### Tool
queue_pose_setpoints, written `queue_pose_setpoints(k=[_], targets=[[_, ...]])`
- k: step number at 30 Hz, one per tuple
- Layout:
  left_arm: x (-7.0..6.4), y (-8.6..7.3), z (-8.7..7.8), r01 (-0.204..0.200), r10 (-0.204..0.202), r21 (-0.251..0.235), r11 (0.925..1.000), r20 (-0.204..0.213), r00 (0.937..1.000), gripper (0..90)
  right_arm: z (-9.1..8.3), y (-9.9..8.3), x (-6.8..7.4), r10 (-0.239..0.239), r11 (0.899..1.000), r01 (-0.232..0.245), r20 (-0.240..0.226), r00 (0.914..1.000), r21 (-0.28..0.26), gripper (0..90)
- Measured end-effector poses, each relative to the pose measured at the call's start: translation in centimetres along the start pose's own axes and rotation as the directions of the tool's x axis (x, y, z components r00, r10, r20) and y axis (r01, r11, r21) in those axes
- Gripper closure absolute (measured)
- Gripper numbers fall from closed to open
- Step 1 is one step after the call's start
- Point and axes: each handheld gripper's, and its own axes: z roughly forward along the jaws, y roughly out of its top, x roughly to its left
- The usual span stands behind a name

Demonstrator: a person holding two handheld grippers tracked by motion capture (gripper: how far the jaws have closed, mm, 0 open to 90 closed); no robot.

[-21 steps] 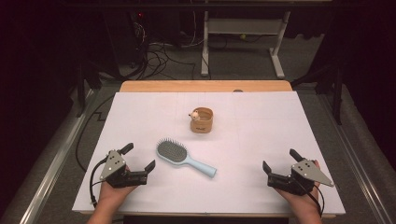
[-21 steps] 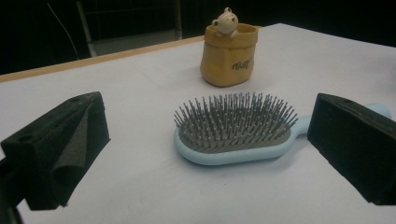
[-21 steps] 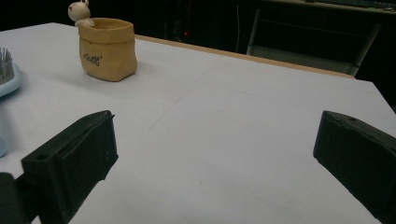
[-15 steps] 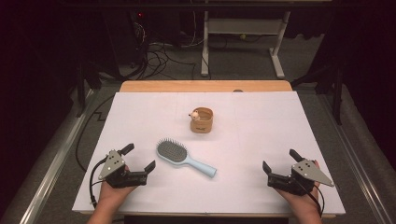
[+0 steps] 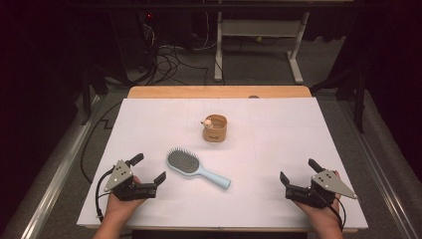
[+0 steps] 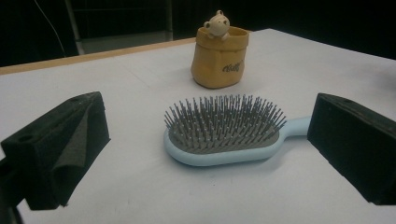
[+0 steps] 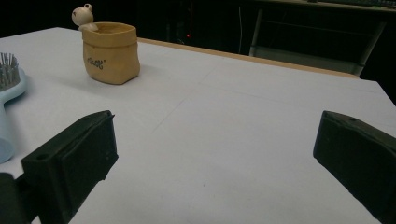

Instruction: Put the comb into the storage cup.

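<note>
Here, at the near edge of the white table [image 5: 278,139], two grippers are held low with nothing taken up yet. The left gripper [image 5: 147,172] is seen with its jaws spread wide and empty, pointed toward the brush [image 5: 196,168], which lies just beyond it, bristles up, its pale blue handle stretched toward the table's middle. In the left gripper view the brush [image 6: 224,133] is framed between the two black jaws but is touched by neither. The right gripper [image 5: 299,175] is likewise held wide apart and empty, well apart from the brush, with bare table ahead of it; in the right gripper view only the brush's rim [image 7: 10,81] is caught at the left edge.

Farther back, past the brush head, a small tan pot [image 5: 215,128] with a bear figure on its rim is set upright near the table's middle, untouched.

The work is judged to be at its very start: no grasp is made, nothing is lifted, and the reach for the brush, most likely by the left gripper, is left to be done. What is meant for the pot cannot be told.
</note>
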Motion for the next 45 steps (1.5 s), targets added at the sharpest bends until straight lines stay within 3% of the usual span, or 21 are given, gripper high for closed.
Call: queue_pose_setpoints(k=[6, 12, 19, 24, 37, 38, 45], targets=[[0.19, 0.13, -0.05, -0.005, 0.005, -0.010, 0.9999, -0.014, 0.9999, 0.2, 0.01, 0.00, 0.04, -0.001, 1.000, 0.001, 0.000, 1.0000, 0.000, 0.3], [0.50, 0.45, -0.14, 0.037, -0.037, -0.002, 0.9993, -0.015, 0.9992, 0.2, -0.04, -0.01, -0.03, 0.000, 1.000, 0.000, 0.002, 1.0000, -0.001, 0.3], [0.48, 0.41, -0.17, -0.022, 0.021, -0.033, 0.9992, -0.034, 0.9992, 0.2, 0.07, -0.10, -0.10, 0.001, 1.000, -0.001, 0.004, 1.0000, 0.001, 0.3], [0.50, 0.60, -0.24, -0.009, 0.008, -0.032, 0.9995, -0.030, 0.9995, 0.6, 0.09, -0.06, -0.05, -0.005, 1.000, 0.005, 0.001, 1.0000, -0.002, 0.3], [0.11, 0.74, -0.42, -0.001, 0.001, -0.026, 0.9997, -0.012, 0.9999, 9.0, 0.04, 0.00, -0.07, -0.005, 1.000, 0.005, 0.002, 1.0000, -0.005, 0.3], [0.07, 0.73, -0.43, -0.005, 0.004, -0.027, 0.9996, -0.011, 0.9999, 13.4, 0.04, 0.00, -0.08, -0.007, 1.000, 0.007, 0.000, 1.0000, -0.006, 0.3], [-0.14, 0.82, -0.53, -0.008, 0.008, -0.035, 0.9994, -0.003, 1.0000, 19.7, 0.02, 0.05, -0.14, -0.006, 1.000, 0.006, 0.001, 1.0000, -0.010, 0.3]])
